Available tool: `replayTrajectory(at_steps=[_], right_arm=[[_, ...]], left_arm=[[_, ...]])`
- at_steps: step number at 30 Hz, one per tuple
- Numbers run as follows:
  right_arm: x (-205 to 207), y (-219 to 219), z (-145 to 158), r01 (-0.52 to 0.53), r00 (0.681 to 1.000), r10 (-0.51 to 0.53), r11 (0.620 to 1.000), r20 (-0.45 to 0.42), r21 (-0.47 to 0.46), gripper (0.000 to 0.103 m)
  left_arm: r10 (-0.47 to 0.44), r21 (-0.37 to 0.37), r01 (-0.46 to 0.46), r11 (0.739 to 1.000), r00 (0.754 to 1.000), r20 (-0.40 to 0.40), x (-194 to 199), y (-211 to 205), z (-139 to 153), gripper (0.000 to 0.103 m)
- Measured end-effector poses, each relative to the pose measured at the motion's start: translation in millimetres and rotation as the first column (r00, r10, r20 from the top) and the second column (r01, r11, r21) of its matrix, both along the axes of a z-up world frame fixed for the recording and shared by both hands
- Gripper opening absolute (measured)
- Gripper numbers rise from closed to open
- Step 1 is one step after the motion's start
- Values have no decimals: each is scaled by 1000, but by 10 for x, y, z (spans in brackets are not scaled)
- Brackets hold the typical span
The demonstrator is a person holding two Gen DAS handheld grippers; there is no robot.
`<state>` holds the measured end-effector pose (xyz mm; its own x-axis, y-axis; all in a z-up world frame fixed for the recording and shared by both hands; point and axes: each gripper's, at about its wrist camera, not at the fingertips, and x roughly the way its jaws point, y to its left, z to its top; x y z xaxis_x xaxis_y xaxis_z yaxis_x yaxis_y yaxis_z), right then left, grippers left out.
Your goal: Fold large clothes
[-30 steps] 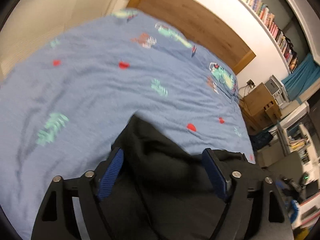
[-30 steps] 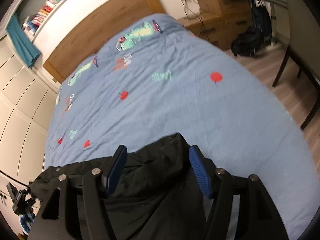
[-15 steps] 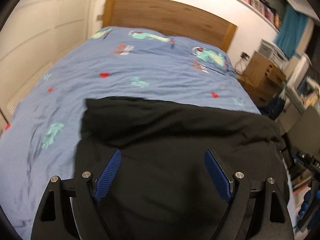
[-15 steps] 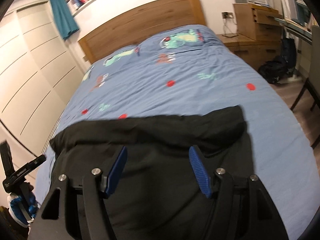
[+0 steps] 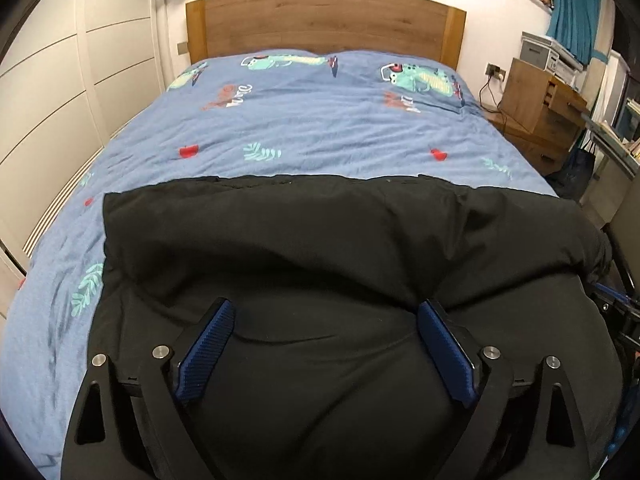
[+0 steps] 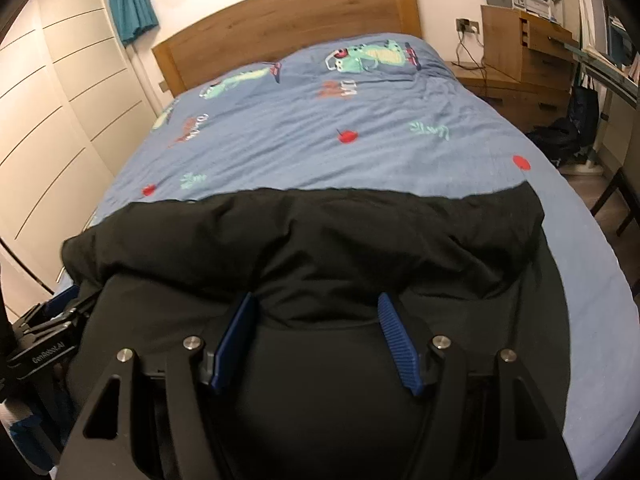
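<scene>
A large black garment (image 5: 320,240) lies spread across the near end of the bed, its far edge folded over into a thick band; it also shows in the right wrist view (image 6: 312,248). My left gripper (image 5: 326,312) is open, its blue pads wide apart just above the cloth, holding nothing. My right gripper (image 6: 316,304) is open too, over the garment's near part, with nothing between the pads. The left gripper's body (image 6: 44,332) shows at the left edge of the right wrist view. The garment's near part is hidden under both grippers.
The bed has a blue patterned duvet (image 5: 320,120) and a wooden headboard (image 5: 324,20). White wardrobe doors (image 5: 60,100) run along the left. A wooden drawer unit (image 5: 540,100) with a printer, a bag (image 6: 560,140) on the floor and a chair leg (image 6: 616,196) stand to the right.
Both grippers have pulled back toward the foot of the bed and levelled out. The black garment went from a small bunch by the fingers to a wide sheet laid across the duvet.
</scene>
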<state>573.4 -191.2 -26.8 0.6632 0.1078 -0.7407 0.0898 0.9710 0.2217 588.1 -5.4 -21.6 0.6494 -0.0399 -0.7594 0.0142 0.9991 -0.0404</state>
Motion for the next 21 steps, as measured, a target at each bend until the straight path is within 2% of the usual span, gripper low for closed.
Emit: replayTrajectory(at_steps=[16,21], right_arm=[[276,-43,-502,36,998,-37,999,-49,-27,64],[317,-21,-489,35,996,-38,998,-82,-43,64]], left_arm=[[34,32,-33,999,999,-40,253,-126,-411,101],[34,22,-33,999,998,-52,228,-90,-362,101]])
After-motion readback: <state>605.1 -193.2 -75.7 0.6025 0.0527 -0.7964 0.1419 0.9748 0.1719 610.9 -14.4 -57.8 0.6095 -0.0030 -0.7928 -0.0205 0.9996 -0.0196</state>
